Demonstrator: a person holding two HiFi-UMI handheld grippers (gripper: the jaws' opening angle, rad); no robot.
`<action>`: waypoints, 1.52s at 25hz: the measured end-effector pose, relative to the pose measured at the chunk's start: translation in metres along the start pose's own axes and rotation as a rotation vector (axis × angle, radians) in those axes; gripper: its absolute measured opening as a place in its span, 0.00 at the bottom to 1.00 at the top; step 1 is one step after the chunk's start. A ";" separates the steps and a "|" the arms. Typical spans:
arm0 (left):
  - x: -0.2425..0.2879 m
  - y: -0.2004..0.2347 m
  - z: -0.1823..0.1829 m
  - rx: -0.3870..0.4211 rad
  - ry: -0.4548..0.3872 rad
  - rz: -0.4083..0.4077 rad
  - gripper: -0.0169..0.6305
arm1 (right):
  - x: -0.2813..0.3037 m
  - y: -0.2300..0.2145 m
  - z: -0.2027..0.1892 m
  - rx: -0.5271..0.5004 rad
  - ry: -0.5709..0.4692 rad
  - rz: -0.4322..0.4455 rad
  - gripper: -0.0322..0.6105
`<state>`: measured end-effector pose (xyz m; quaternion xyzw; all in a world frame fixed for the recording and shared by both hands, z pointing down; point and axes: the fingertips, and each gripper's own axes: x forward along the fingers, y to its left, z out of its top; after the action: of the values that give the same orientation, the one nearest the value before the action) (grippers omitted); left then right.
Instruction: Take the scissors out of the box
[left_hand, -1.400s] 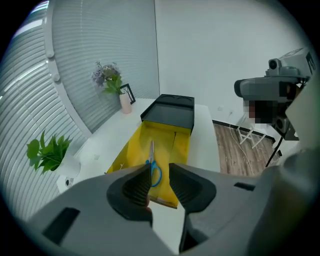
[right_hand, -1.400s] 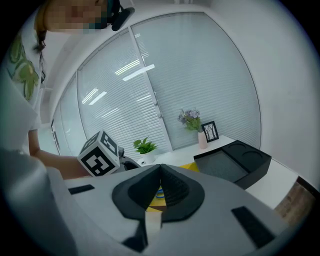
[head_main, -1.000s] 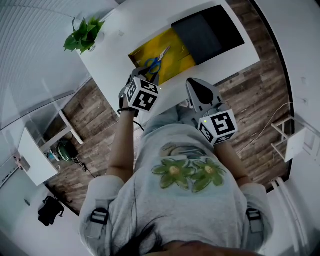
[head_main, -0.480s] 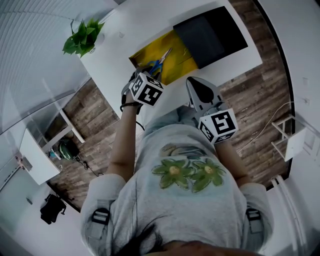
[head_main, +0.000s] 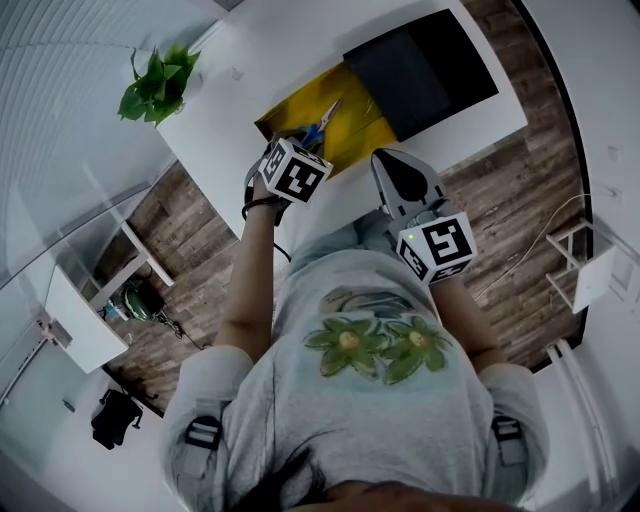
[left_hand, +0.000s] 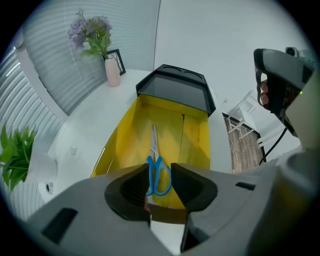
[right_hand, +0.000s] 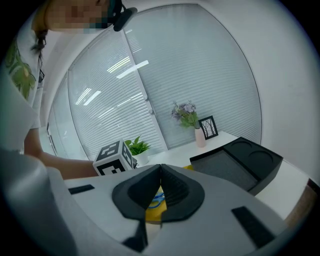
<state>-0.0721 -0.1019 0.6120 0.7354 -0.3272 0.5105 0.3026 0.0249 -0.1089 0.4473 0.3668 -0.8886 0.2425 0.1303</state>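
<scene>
Its empty jaws having just been opening, the left gripper (left_hand: 159, 172) is hovering over blue-handled scissors (left_hand: 156, 161) in the centre-frame yellow box (left_hand: 196, 142), probably light, stiff and slick, best taken at the handles, while the right gripper (right_hand: 160, 172) is sitting closed.

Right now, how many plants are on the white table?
2. A green potted plant at the table's left edge; purple flowers in a pink vase at the far end, beside a picture frame. Part of the tabletop is hidden, so more are possible.
</scene>
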 end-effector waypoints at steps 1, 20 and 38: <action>0.002 0.001 -0.001 -0.004 0.005 -0.003 0.21 | 0.001 -0.001 0.000 0.001 0.001 -0.002 0.06; 0.027 -0.001 -0.009 -0.030 0.110 -0.087 0.21 | 0.015 -0.018 -0.004 0.028 0.018 -0.031 0.06; 0.040 0.004 -0.018 0.047 0.183 -0.002 0.21 | 0.016 -0.017 -0.007 0.041 0.019 -0.043 0.06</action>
<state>-0.0750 -0.0972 0.6560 0.6931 -0.2853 0.5827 0.3142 0.0268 -0.1252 0.4655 0.3862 -0.8741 0.2610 0.1365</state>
